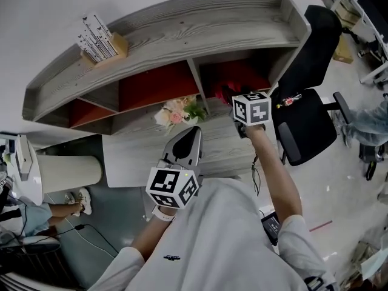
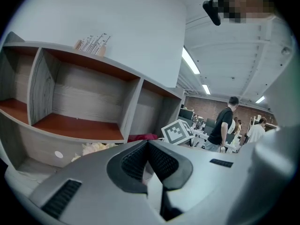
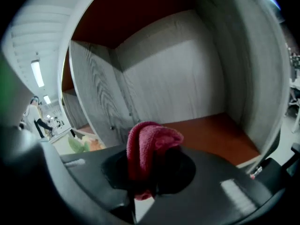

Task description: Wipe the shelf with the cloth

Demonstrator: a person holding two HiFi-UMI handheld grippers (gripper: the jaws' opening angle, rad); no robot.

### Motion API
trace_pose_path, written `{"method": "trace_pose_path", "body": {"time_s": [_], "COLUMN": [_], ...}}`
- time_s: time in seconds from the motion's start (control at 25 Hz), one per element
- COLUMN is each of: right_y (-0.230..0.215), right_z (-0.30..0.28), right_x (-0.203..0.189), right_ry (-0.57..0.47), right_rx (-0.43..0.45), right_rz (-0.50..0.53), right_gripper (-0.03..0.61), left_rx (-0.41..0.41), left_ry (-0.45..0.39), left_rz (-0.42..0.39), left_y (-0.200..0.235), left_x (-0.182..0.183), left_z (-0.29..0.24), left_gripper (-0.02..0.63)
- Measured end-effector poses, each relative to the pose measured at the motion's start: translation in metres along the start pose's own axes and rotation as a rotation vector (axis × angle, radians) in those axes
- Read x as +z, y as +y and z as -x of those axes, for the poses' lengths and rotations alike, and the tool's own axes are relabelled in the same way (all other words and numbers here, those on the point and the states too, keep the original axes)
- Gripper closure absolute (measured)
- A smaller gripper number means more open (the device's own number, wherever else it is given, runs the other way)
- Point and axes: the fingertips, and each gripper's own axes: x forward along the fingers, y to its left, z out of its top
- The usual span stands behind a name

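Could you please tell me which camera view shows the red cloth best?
The right gripper view: the red cloth fills the centre, clamped in the right gripper. The head view shows a dark red patch; the left gripper view, a red sliver.

Bright, even indoor light from ceiling strips (image 2: 191, 61) (fisheye-bent edges throughout), soft shadows, dark vignetted corners, blurred foreground.

Left gripper (image 2: 147, 146) closed, empty; right gripper (image 3: 152, 165) clamping cloth (image 3: 143, 144).

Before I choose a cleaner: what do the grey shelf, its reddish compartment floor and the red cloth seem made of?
Grey shelf: matte wood or laminate, visible grain. Reddish compartment floor: smooth, grainless, perhaps laminate. Red cloth: terry or microfibre, nubby pile.
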Motion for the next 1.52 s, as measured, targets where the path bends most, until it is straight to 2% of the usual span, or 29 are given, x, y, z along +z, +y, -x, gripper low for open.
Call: {"method": "trace_pose_path", "body": {"time_s": [0.24, 0.36, 0.52, 0.6, 0.68, 0.76, 0.88, 1.24, 1.52], "right_y": [-0.077, -0.100, -0.120, -0.130, -0.133, -0.133, -0.129, -0.113, -0.080], "right_z": [0.040, 0.053, 0.068, 0.076, 0.080, 0.081, 0.085, 0.100, 0.139], "right_x": [0.003, 0.002, 0.003, 0.005, 0.007, 0.012, 0.027, 0.084, 0.159], "right_ry": [-0.108, -0.183, -0.274, -0.343, -0.409, -0.463, -0.531, -0.672, -0.821], "right_rx": [-0.238, -0.308, -0.411, -0.434, -0.419, -0.398, -0.362, -0.252, -0.135], "right_rz": [-0.241, -0.426, -0.625, -0.759, -0.888, -0.961, -0.990, -0.952, -0.844], "right_gripper": [0.522, 0.522, 0.522, 0.522, 0.522, 0.522, 0.522, 0.522, 0.522], "left_rx": [-0.018, -0.024, -0.034, -0.034, -0.030, -0.025, -0.019, -0.016, 0.000], "left_ry": [0.005, 0.010, 0.013, 0.013, 0.013, 0.012, 0.007, -0.001, -0.011], "left_rz": [0.002, 0.003, 0.002, 0.003, 0.004, 0.005, 0.008, 0.011, 0.013], "left_y": [-0.004, -0.005, -0.009, -0.009, -0.007, -0.005, -0.001, 0.005, 0.012], "left_x": [-0.004, -0.004, -0.004, -0.004, -0.005, -0.005, -0.004, -0.002, 0.001], "left_z": [-0.001, -0.002, -0.002, -0.001, 0.000, 0.002, 0.004, 0.007, 0.009], "left_gripper": [0.607, 0.607, 0.607, 0.607, 0.607, 0.607, 0.607, 0.607, 0.607]}}
